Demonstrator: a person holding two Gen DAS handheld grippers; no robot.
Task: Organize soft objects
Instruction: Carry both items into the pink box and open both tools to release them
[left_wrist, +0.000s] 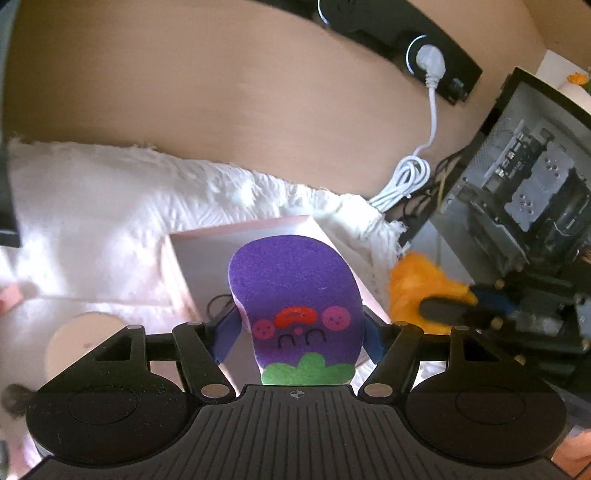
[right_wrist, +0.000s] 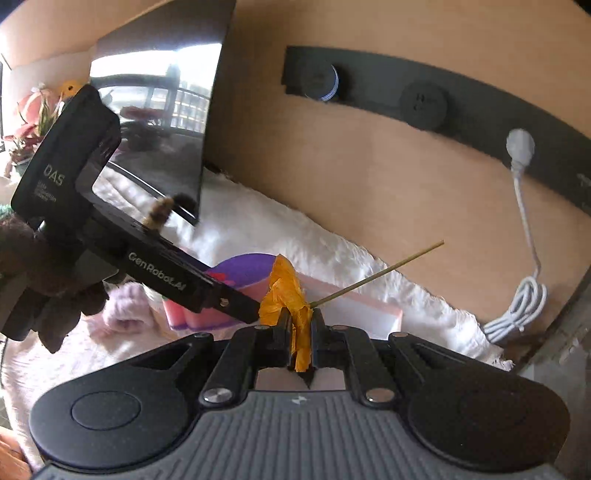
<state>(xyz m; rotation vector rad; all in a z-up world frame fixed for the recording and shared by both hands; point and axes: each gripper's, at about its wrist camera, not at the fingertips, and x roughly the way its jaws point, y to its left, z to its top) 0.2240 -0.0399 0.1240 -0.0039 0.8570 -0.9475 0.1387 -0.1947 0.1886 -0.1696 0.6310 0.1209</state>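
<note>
My left gripper is shut on a purple sponge with a cartoon face and a green base, and holds it over a pink box. The sponge also shows in the right wrist view, pink on its side. My right gripper is shut on an orange fabric flower with a thin stem. The flower and the right gripper also show at the right of the left wrist view. The left gripper's body crosses the right wrist view.
A white fluffy rug covers the surface under a tan wall. A black socket strip holds a white plug with a coiled cable. An open computer case stands at the right. A pale round object and lilac plush lie on the rug.
</note>
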